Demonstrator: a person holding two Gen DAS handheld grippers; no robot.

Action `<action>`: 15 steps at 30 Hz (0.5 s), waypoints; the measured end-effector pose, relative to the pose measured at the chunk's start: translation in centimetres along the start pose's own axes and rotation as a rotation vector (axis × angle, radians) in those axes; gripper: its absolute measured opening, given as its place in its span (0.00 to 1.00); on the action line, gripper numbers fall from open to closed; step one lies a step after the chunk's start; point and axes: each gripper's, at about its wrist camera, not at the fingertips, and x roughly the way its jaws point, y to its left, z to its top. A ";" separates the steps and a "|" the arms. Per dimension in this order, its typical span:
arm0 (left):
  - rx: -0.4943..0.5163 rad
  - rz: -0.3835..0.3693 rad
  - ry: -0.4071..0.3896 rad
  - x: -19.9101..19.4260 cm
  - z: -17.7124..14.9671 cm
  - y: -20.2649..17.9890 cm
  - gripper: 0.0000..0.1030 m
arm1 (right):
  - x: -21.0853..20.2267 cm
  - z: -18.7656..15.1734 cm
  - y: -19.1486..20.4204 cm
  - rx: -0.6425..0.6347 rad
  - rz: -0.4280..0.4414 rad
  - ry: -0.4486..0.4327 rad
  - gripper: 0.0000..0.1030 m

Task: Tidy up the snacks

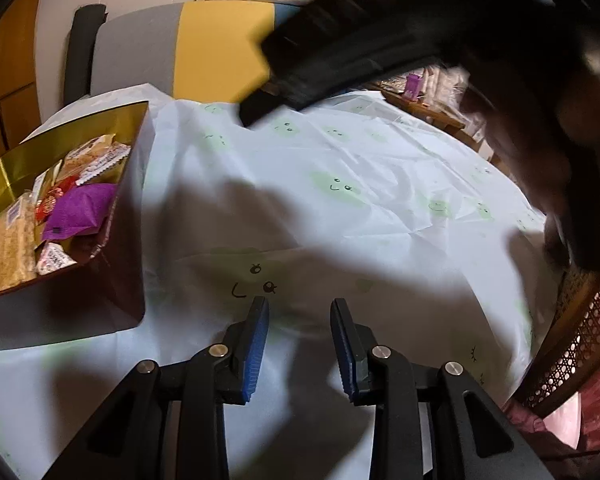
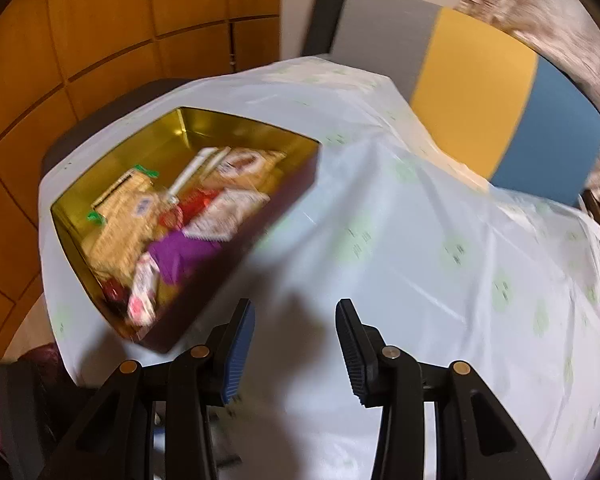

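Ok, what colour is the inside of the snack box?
Shiny gold inside the box, clearest in the right wrist view.

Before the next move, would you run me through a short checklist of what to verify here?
1. Left gripper empty: ok, nothing between its jaws.
2. Right gripper empty: ok, jaws apart.
3. Gold tin open, accessible: ok.
4. Snacks inside tin, including purple packet: ok.
5. Loose snacks left on the tablecloth: none visible, though shadow and blur hide parts.
6. Right wrist view sharp enough: not ok, blurred.
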 end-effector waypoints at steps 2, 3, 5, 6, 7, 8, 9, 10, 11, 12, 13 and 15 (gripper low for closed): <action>0.000 0.031 0.003 -0.4 0.1 -0.1 0.37 | -0.4 -1.1 -0.5 0.025 -0.037 -0.006 0.41; 0.000 0.042 0.003 -0.7 0.2 -0.2 0.37 | -0.7 -1.7 -0.8 0.047 -0.049 -0.012 0.41; 0.002 0.068 -0.007 -1.5 0.3 -0.3 0.37 | -1.1 -2.7 -1.3 0.092 -0.064 -0.025 0.41; 0.004 0.084 -0.015 -1.9 0.4 -0.3 0.37 | -1.3 -3.1 -1.5 0.116 -0.075 -0.033 0.42; 0.008 0.105 -0.024 -2.4 0.6 -0.4 0.38 | -1.5 -3.5 -1.7 0.139 -0.085 -0.041 0.42; 0.008 0.121 -0.034 -3.0 0.7 -0.4 0.39 | -1.7 -3.9 -1.8 0.157 -0.091 -0.048 0.42; 0.007 0.132 -0.046 -3.6 0.9 -0.4 0.40 | -2.0 -4.2 -2.0 0.179 -0.095 -0.058 0.42; 0.007 0.145 -0.057 -4.1 1.1 -0.4 0.44 | -2.2 -4.5 -2.1 0.203 -0.101 -0.069 0.42; 0.003 0.162 -0.073 -4.7 1.2 -0.3 0.45 | -2.3 -4.7 -2.3 0.222 -0.107 -0.076 0.42; -0.002 0.170 -0.083 -5.1 1.4 -0.1 0.47 | -2.5 -4.9 -2.4 0.247 -0.113 -0.084 0.42; -0.012 0.181 -0.095 -5.7 1.6 0.2 0.49 | -2.7 -5.2 -2.5 0.271 -0.115 -0.093 0.42; -0.025 0.215 -0.114 -6.7 1.9 0.6 0.51 | -2.7 -5.6 -2.7 0.303 -0.119 -0.100 0.42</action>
